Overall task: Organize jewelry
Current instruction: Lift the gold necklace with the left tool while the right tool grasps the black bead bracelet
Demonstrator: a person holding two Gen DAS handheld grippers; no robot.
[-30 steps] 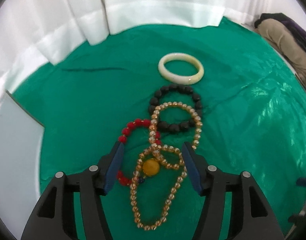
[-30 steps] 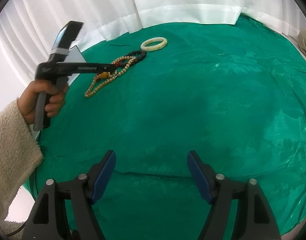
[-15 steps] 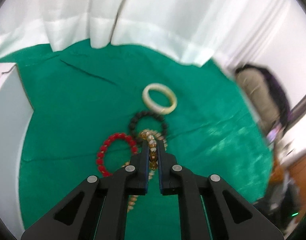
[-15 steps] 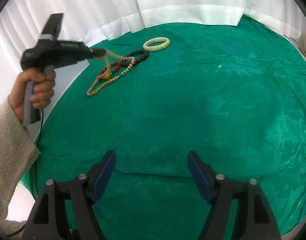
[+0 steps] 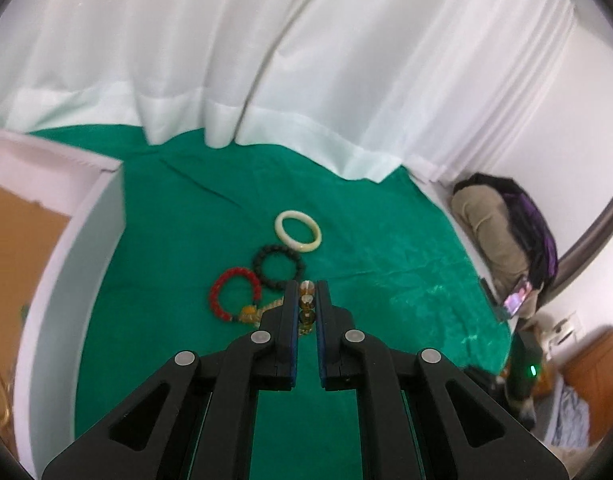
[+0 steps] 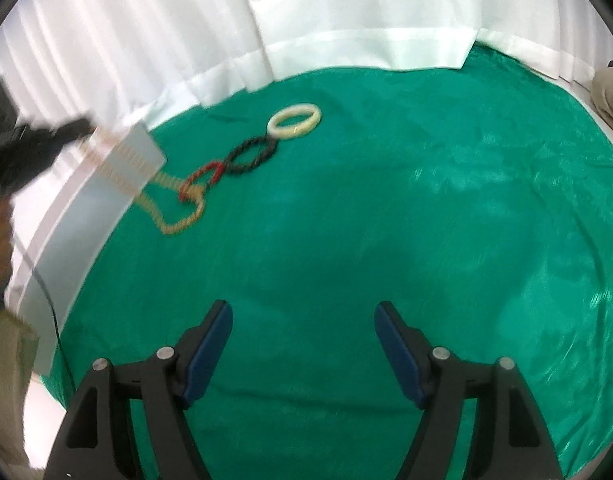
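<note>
My left gripper (image 5: 307, 292) is shut on the amber bead necklace (image 5: 306, 308) and holds it up over the green cloth. In the right wrist view the left gripper (image 6: 78, 126) shows blurred at far left, and the necklace (image 6: 174, 216) hangs from it down to the cloth. A red bead bracelet (image 5: 235, 294), a black bead bracelet (image 5: 279, 266) and a cream bangle (image 5: 298, 231) lie in a row on the cloth. My right gripper (image 6: 302, 332) is open and empty above the near cloth.
A white open box (image 5: 86, 248) with a brown inside stands at the left, next to the bracelets. White curtains hang behind the table. A dark bag (image 5: 506, 232) lies past the table's right edge.
My left gripper shut on the necklace, then rose and moved left toward the box, dragging the necklace off the bracelets. The right gripper stayed open and shifted slightly.
</note>
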